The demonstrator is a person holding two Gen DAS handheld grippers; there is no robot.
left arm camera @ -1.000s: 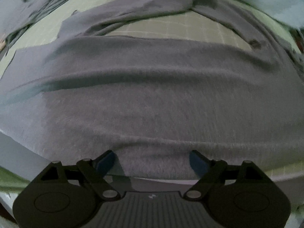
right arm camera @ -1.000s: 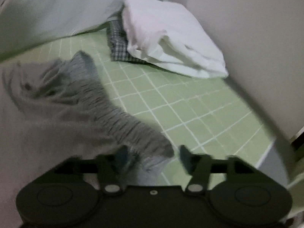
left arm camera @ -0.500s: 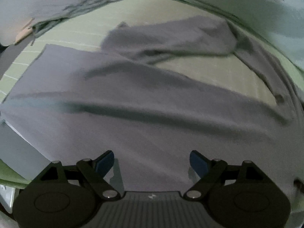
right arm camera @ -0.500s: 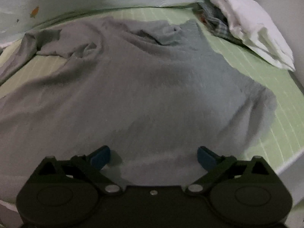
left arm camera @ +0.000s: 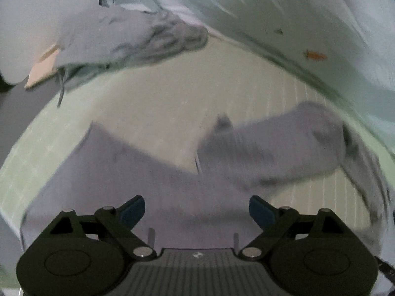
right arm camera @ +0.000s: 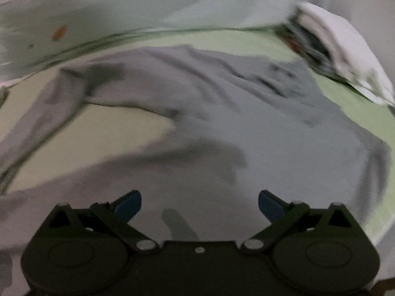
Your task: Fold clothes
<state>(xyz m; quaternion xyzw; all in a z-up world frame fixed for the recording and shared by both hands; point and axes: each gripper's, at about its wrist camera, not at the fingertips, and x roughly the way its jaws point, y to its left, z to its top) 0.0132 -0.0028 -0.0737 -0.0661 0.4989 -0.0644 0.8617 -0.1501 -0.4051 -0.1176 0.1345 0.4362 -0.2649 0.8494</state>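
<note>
Both wrist views are pretty smeared, so details are soft. The grey long-sleeved top (right arm camera: 246, 128) lies spread flat on the pale green gridded sheet (right arm camera: 358, 113) and fills most of the right wrist view, wrinkled up toward 12 o'clock, with one sleeve (right arm camera: 49, 113) trailing off at about 9 o'clock over bare sheet.

The right gripper (right arm camera: 200, 203) hangs over the near part of the top with its blue-padded fingers (right arm camera: 129, 203) spread wide, nothing pinched between them, pads clear of the cloth. At 2 o'clock there's a white folded bundle (right arm camera: 345, 54) sitting on something dark and checked (right arm camera: 306, 44), well apart from the top.

In the left wrist view the left gripper (left arm camera: 196, 209) is also spread wide and empty, with grey fabric under it. The top (left arm camera: 138, 172) reaches from 8 o'clock across the bottom, and a sleeve (left arm camera: 284, 145) is bent over at roughly 3 o'clock. Up at 11 o'clock lies another grey garment (left arm camera: 138, 42), crumpled in a heap, with a drawstring (left arm camera: 61, 86) dangling off it. A pale curtain-like cloth (left arm camera: 296, 24) with a small orange mark (left arm camera: 314, 55) runs along the far side of the sheet.
</note>
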